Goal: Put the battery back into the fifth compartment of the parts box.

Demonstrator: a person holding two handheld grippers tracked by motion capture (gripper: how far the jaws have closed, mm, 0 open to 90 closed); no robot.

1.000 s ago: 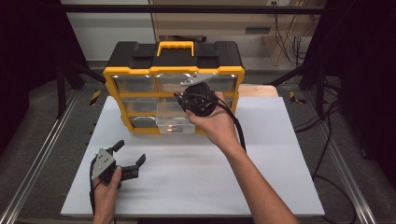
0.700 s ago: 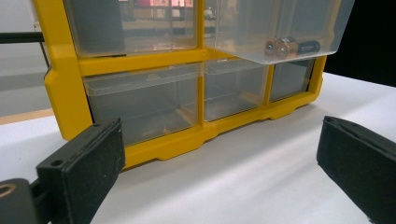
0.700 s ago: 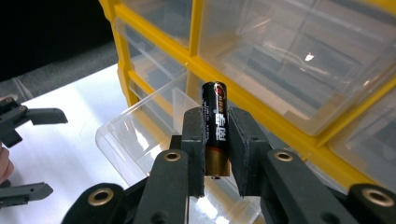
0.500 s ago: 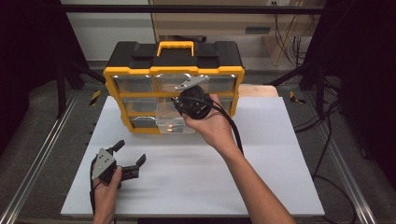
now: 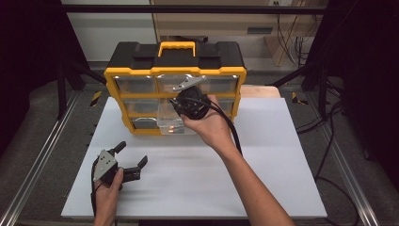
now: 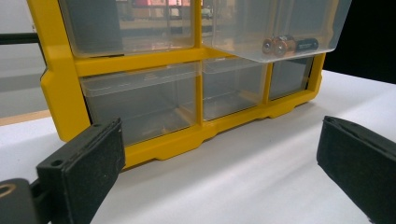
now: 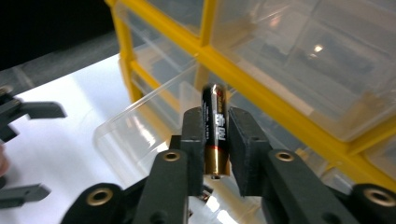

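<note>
A yellow and black organizer (image 5: 141, 73) with clear drawers stands at the back of the white table (image 5: 263, 160). One lower drawer (image 5: 175, 126) is pulled out; in the left gripper view this drawer (image 6: 299, 23) has batteries (image 6: 289, 45) lying in it. My right gripper (image 5: 187, 104) hovers just above that drawer. Its jaws (image 7: 215, 119) are shut on an upright black and gold battery (image 7: 215, 100). My left gripper (image 5: 132, 154) rests low on the table at the front left, open, with nothing between its wide-spread fingers (image 6: 84, 168).
The organizer's yellow frame (image 6: 140, 63) and its shut lower drawers (image 6: 140, 105) face the left gripper. The left gripper (image 7: 25, 154) appears far off in the right gripper view. Metal rails (image 5: 42, 155) run along both sides of the table.
The right gripper with the battery has drifted slightly left, staying over the open drawer. The left gripper has not moved.
</note>
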